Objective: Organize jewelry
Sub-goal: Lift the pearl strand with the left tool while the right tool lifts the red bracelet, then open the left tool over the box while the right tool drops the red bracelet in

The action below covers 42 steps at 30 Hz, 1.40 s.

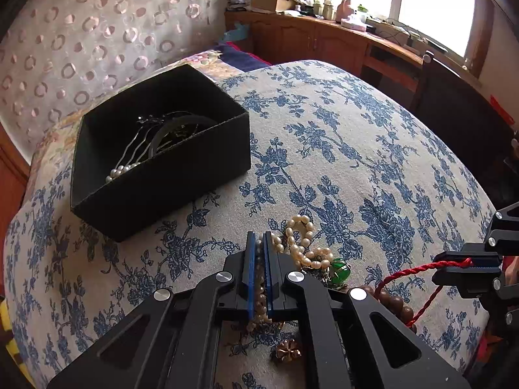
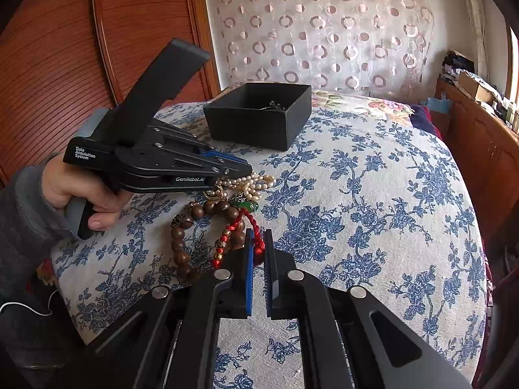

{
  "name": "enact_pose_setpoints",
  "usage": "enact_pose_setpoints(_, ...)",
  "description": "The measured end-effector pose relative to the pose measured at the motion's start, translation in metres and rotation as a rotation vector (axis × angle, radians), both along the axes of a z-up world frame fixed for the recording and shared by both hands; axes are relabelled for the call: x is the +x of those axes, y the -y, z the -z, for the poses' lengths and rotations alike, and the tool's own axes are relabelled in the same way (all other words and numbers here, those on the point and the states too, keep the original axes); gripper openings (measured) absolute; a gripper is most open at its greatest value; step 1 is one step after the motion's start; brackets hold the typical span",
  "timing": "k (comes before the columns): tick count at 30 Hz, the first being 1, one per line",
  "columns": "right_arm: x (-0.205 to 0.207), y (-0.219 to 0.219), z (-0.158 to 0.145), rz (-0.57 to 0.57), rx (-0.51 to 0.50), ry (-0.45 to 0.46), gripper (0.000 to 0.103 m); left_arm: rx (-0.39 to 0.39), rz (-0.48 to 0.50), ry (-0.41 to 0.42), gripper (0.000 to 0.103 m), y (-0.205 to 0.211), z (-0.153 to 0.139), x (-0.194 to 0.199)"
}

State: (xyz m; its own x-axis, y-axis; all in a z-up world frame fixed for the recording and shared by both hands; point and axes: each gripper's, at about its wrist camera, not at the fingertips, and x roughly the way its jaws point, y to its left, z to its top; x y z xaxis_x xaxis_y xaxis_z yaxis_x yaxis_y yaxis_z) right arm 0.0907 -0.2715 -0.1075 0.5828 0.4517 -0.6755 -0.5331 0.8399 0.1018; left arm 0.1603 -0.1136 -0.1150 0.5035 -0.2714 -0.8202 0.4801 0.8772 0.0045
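Note:
A heap of jewelry lies on the blue-flowered cloth: a pearl necklace [image 1: 300, 243], a green stone pendant [image 1: 340, 269], a brown wooden bead bracelet [image 2: 181, 236] and a red cord bracelet [image 2: 251, 223]. My left gripper [image 1: 258, 241] is shut on the pearl necklace, whose strand runs between its blue pads. My right gripper [image 2: 258, 238] is shut on the red cord; it also shows in the left wrist view [image 1: 470, 264]. A black box [image 1: 155, 149] at the back left holds a hair comb, pearls and dark rings.
A small gold flower piece [image 1: 287, 351] lies under my left gripper. A patterned curtain [image 2: 324, 26] hangs behind the box. A wooden desk [image 1: 324, 39] with clutter stands by the window. A wooden cabinet [image 2: 65, 48] stands at the left.

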Motion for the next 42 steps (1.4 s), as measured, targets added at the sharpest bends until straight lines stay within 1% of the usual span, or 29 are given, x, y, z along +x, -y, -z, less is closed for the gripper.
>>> enact_pose_setpoints(4, 0.001, -0.001, -0.003, -0.002, 0.001, 0.009, 0.006, -0.049, -0.031, 0.048, 0.004, -0.011, -0.016, -0.01)
enact_pose_setpoints(8, 0.004, 0.0, -0.009, 0.003, 0.004, 0.022, 0.006, -0.094, -0.053, 0.113, 0.004, -0.02, -0.041, -0.024)
enact_pose_setpoints(13, 0.009, -0.003, -0.018, 0.002, -0.001, 0.047, 0.006, -0.135, -0.097, 0.196, 0.004, -0.033, -0.075, -0.035)
enact_pose_setpoints(18, 0.016, -0.007, -0.029, -0.005, -0.009, 0.076, 0.006, -0.161, -0.121, 0.254, 0.004, -0.041, -0.101, -0.037)
enact_pose_setpoints(28, 0.033, -0.021, -0.05, -0.023, -0.025, 0.121, 0.006, -0.165, -0.137, 0.331, 0.004, -0.05, -0.138, -0.041)
enact_pose_setpoints(34, 0.051, -0.032, -0.062, -0.034, -0.046, 0.153, 0.006, -0.16, -0.153, 0.362, 0.004, -0.055, -0.149, -0.041)
enact_pose_setpoints(42, 0.083, -0.048, -0.073, -0.044, -0.067, 0.16, 0.006, -0.151, -0.167, 0.393, 0.004, -0.063, -0.163, -0.04)
